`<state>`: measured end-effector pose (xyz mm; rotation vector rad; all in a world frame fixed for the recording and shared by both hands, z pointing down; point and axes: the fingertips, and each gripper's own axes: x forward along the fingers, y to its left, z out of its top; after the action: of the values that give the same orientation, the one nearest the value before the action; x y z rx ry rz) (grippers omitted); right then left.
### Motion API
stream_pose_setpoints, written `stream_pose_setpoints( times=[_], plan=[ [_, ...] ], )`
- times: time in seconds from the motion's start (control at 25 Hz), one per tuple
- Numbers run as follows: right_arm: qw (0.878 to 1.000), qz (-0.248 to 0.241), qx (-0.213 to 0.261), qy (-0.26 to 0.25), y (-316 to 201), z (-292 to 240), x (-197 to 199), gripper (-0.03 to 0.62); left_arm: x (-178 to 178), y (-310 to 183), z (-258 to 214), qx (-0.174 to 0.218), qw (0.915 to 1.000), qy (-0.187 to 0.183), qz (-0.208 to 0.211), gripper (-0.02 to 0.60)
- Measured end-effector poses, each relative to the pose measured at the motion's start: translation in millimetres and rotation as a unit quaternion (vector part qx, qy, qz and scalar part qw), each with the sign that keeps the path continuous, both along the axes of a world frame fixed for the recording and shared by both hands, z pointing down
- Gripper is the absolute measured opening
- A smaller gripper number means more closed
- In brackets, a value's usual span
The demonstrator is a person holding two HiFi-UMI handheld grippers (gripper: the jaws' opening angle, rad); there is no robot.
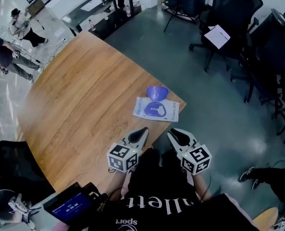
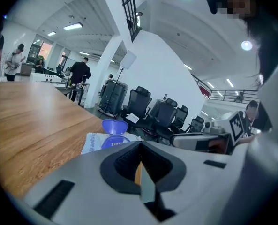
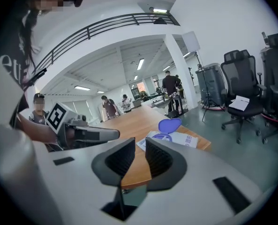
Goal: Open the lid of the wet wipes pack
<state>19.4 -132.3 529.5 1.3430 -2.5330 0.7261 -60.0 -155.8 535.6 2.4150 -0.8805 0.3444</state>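
The wet wipes pack (image 1: 154, 110) lies flat near the wooden table's (image 1: 80, 105) right edge. Its purple lid (image 1: 157, 92) stands flipped up at the far side, over a purple oval opening. The pack (image 2: 94, 142) and lid (image 2: 114, 125) show ahead in the left gripper view, and the pack (image 3: 185, 139) and lid (image 3: 169, 124) in the right gripper view. My left gripper (image 1: 142, 131) (image 2: 139, 150) is held near the table's front edge, short of the pack, shut and empty. Beside it, my right gripper (image 1: 175, 134) (image 3: 139, 149) has a narrow gap between its pads, holding nothing.
Black office chairs (image 1: 229, 18) stand on the grey floor beyond the table's right edge, one carrying a paper (image 1: 217, 36). A device with a blue screen (image 1: 70, 207) sits at the table's near left. People (image 1: 7, 57) stand far off at the left.
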Motion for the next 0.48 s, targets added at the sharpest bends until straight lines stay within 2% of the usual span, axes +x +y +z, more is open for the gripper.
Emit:
stream_pose_setpoints(
  times=[0.12, 0.24, 0.48],
  plan=[
    [1.000, 0.008, 0.004, 0.022, 10.0, -0.4, 10.0, 0.074, 6.5, 11.1, -11.4, 0.012, 0.9999, 0.002, -0.004, 0.001],
    [1.000, 0.006, 0.019, 0.019, 23.3, -11.3, 20.4, 0.074, 19.6, 31.4, -18.8, 0.014, 0.9999, 0.007, -0.007, 0.000],
    [0.998, -0.026, 0.037, 0.042, 70.4, -21.2, 51.5, 0.074, 54.6, 86.1, -26.4, 0.022, 0.9993, 0.005, -0.031, 0.000]
  ],
)
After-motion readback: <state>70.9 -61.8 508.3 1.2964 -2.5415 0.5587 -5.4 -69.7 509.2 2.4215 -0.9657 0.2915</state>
